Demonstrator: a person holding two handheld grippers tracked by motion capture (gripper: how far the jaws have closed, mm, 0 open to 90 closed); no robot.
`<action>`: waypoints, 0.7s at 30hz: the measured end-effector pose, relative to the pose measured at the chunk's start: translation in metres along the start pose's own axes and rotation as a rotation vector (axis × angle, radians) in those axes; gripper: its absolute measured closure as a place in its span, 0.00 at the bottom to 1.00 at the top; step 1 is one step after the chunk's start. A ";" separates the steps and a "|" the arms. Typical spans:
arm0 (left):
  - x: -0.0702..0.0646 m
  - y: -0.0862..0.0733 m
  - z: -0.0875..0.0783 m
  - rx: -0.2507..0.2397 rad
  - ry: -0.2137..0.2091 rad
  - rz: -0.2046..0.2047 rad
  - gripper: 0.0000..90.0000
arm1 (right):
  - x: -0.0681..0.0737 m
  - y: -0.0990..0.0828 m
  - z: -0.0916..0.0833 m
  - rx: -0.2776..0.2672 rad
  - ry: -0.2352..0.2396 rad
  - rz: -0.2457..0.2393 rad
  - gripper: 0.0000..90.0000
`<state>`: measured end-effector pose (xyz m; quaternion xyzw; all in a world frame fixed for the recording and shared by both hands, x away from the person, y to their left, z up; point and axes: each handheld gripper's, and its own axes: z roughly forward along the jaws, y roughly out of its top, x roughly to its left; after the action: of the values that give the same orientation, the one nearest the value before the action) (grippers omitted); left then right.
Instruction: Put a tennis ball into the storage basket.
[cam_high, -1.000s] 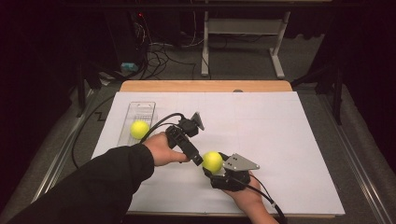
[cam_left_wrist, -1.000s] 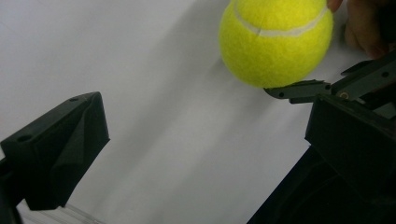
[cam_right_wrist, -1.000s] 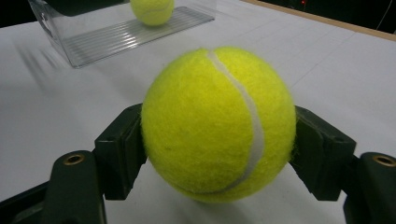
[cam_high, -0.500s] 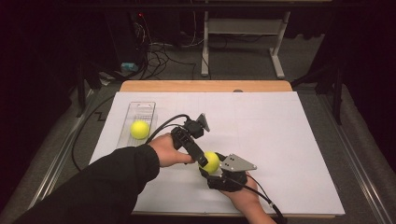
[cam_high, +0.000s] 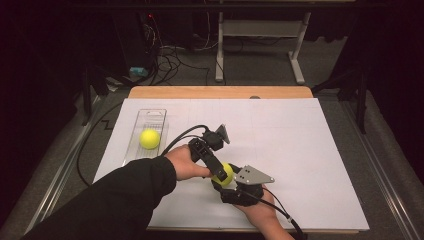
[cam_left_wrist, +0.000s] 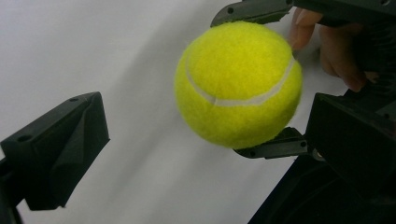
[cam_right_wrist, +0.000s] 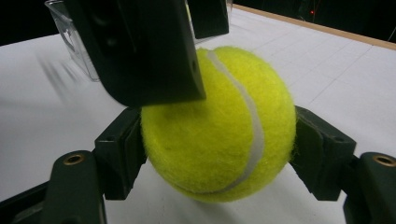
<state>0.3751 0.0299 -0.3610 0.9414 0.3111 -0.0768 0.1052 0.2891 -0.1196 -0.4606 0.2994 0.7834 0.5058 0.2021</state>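
Your right gripper (cam_right_wrist: 219, 154) has its fingers (cam_right_wrist: 322, 154) clenched on a yellow tennis ball (cam_right_wrist: 219, 126), one pad pressing each side, holding it just above the white worktop (cam_high: 300, 150). Your left gripper (cam_left_wrist: 196, 140) has come across from the left over the last second and now straddles the same ball: its fingers (cam_left_wrist: 60, 149) are spread wide, one well clear of the felt, the other close by the ball's far side, so it grips nothing yet. That reads as a hand-over about to happen. Farther left, a second tennis ball (cam_high: 149, 138) sits in a clear plastic tray (cam_high: 156, 116), probably where this one is headed.
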 end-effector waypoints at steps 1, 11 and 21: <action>-0.001 0.000 0.001 0.002 0.000 0.002 0.01 | 0.000 0.000 0.000 -0.003 0.000 -0.010 0.30; -0.001 0.003 0.005 -0.002 -0.008 0.005 0.01 | 0.002 0.002 0.000 -0.007 0.014 -0.002 0.30; -0.002 0.006 0.013 0.001 -0.011 0.003 0.01 | 0.003 0.003 -0.002 -0.017 0.018 -0.015 0.30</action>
<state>0.3766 0.0208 -0.3719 0.9415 0.3092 -0.0819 0.1063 0.2872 -0.1178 -0.4568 0.2871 0.7831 0.5137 0.2013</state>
